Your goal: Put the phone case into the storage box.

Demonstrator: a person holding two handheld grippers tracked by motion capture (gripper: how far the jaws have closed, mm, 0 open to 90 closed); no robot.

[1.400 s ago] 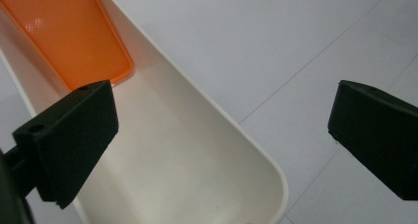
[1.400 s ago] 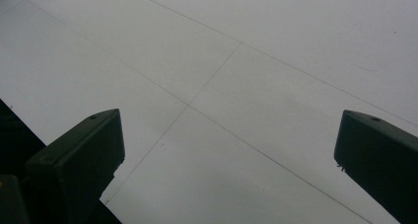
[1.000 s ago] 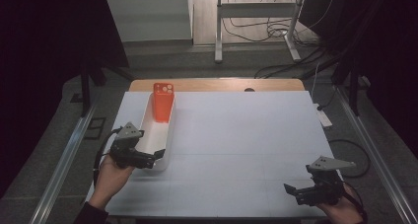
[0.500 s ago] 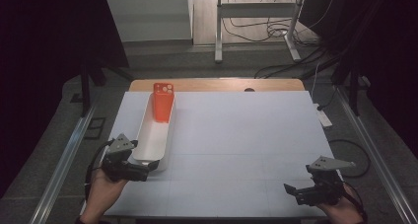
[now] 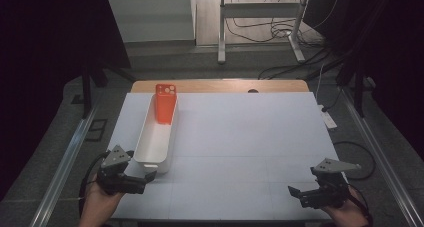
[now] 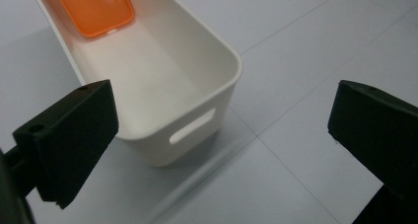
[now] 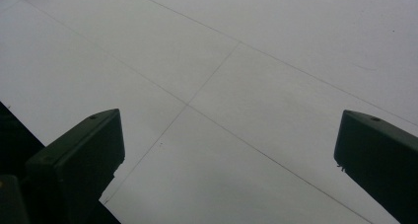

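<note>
A long white bin [image 5: 156, 139] lies lengthwise on the left part of the white table [image 5: 240, 137]. An orange phone case [image 5: 165, 104] leans upright at the bin's far end. My left gripper [image 5: 145, 181] hovers just off the bin's near end, open and holding nothing. In the left gripper view the bin's near wall with its handle slot [image 6: 192, 128] sits between the spread jaws of the left gripper [image 6: 222, 135], and the orange case [image 6: 96, 9] shows at the top. My right gripper [image 5: 299, 196] is open over bare table at the near right; the right gripper [image 7: 226, 155] view has nothing between its jaws.
A strip of wooden tabletop [image 5: 220, 86] shows along the far edge. Metal rails [image 5: 65, 162] run down both sides of the table. A desk frame and cables [image 5: 260, 32] stand on the floor beyond.
My left gripper has drawn back from the bin's near left side toward the table's near edge. The bin and the right gripper have stayed put.
</note>
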